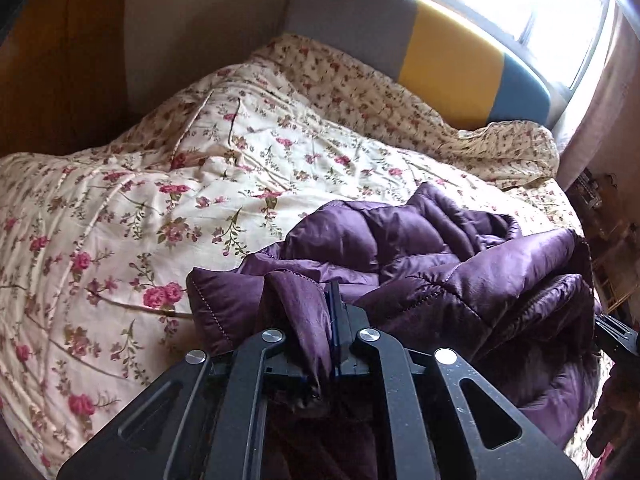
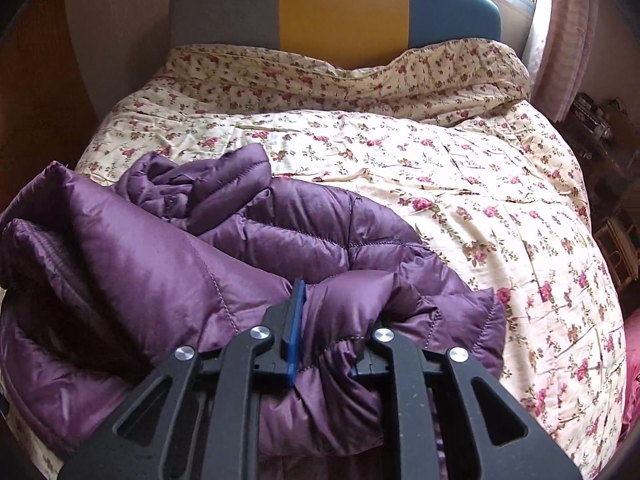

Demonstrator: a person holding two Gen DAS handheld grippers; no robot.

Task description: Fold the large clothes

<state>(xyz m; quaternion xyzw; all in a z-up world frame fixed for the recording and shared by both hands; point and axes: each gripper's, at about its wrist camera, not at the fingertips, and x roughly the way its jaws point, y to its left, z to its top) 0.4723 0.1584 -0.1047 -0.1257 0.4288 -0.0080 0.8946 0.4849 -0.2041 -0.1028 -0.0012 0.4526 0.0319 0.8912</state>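
**Q:** Black linkage arms fill the bottom of both wrist views; what do the left tongs [image 1: 334, 320] hold?

**A:** Their two fingers stand together, clamped on a thin fold of the purple quilted jacket [image 1: 420, 264]. One blue-edged finger [image 1: 335, 312] shows beside the pinched cloth; the other is covered by it.

**Q:** And the right tongs [image 2: 324, 320]?

**A:** Their fingers stand a little apart, with a thick, bunched edge of the same jacket [image 2: 224, 248] between them. The blue pad [image 2: 295, 328] on the left side of that view lies against the cloth. The opposite finger is mostly buried in the padding, so the view does not settle whether it presses on the jacket.

**Q:** Where does the jacket lie?

**A:** On the bed, crumpled in a heap at the near edge of the flowered quilt [image 2: 460, 184]. In the left wrist view it occupies the lower right, and in the right wrist view the lower left, so it sits between the two tongs. A rolled part rises towards the middle of the bed.

**Q:** What surrounds it?

**A:** The quilt [image 1: 120, 208] covers the whole bed and is folded back in a ridge at the far end. Behind it stands a headboard [image 2: 340, 8] in grey, yellow and blue panels. A bright window [image 1: 520, 4] and a pale curtain [image 2: 568, 32] lie to the right, with a wooden panel [image 1: 60, 60] to the left.
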